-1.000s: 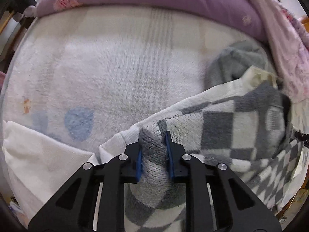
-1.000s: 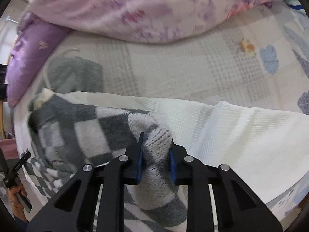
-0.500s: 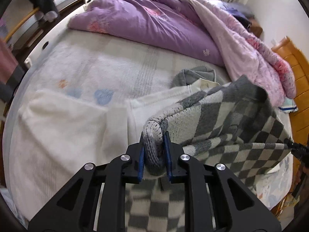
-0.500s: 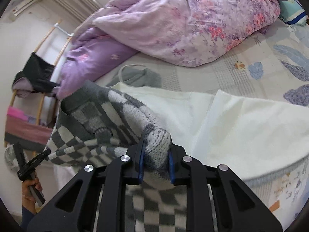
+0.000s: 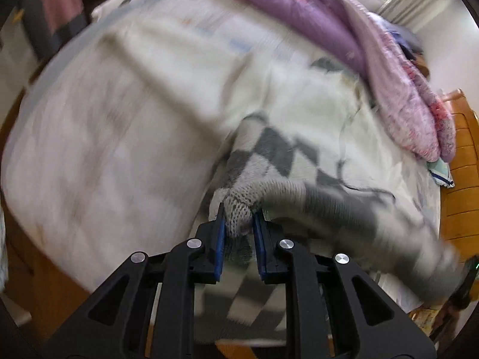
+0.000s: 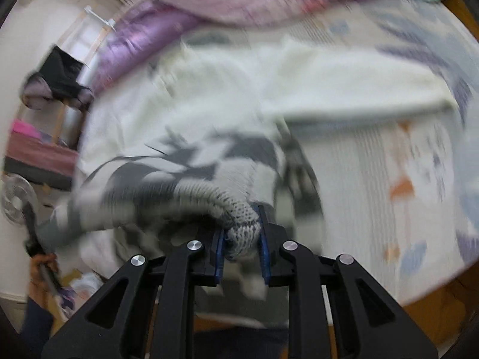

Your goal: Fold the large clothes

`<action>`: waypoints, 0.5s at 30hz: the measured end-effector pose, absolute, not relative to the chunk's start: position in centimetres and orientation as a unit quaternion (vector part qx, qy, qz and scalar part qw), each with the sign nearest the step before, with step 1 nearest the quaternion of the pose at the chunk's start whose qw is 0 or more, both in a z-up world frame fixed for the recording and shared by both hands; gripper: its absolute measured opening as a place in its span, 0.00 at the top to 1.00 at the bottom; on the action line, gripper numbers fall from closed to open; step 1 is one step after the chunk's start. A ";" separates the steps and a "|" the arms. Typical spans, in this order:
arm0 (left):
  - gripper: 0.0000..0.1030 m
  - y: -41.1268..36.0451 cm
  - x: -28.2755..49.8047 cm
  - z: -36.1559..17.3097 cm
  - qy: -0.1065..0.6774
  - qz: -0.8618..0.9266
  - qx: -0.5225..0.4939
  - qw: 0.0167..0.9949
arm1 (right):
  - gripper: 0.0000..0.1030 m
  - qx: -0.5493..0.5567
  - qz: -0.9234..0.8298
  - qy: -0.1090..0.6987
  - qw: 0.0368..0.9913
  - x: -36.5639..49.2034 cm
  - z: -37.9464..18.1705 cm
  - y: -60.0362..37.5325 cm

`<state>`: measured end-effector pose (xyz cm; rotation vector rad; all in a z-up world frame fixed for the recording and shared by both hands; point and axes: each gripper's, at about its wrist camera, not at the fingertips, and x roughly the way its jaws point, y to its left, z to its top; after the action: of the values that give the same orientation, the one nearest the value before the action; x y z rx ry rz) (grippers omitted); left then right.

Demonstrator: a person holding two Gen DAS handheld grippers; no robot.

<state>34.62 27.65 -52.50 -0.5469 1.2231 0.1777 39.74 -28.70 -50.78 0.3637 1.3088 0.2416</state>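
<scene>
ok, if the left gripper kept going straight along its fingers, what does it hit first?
The checkered sweater it already clamps; past that, probably the white blanket on the bed. Depth is unclear in the blur.

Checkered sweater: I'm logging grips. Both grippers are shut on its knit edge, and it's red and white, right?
Not the colour. The checkered sweater is grey and white, as both wrist views show. The left gripper and right gripper are each shut on its knit edge.
</scene>
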 end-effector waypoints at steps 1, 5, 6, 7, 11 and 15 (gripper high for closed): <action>0.83 27.7 33.5 -53.6 0.574 0.081 -0.256 0.773 | 0.83 0.166 0.103 0.616 0.763 38.4 -52.2 -28.5; 0.80 27.2 29.9 -58.7 0.610 0.066 -0.260 0.746 | 0.73 0.157 0.057 0.663 0.730 33.6 -58.6 -27.7; 0.79 27.0 29.1 -59.5 0.614 0.067 -0.262 0.741 | 0.73 0.153 0.036 0.675 0.721 32.6 -59.7 -27.4; 0.76 27.2 28.7 -59.6 0.612 0.071 -0.264 0.742 | 0.72 0.165 0.021 0.674 0.720 31.7 -60.1 -27.4; 0.32 28.8 24.9 -58.3 0.574 0.102 -0.312 0.750 | 0.54 0.248 -0.013 0.644 0.724 28.8 -58.9 -28.3; 0.29 29.7 21.9 -56.8 0.531 0.092 -0.408 0.737 | 0.48 0.379 -0.013 0.599 0.705 26.7 -58.1 -28.7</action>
<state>21.87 29.73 -56.81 -0.8964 1.1670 0.2027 26.71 -28.66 -58.06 0.8422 1.3315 -0.0282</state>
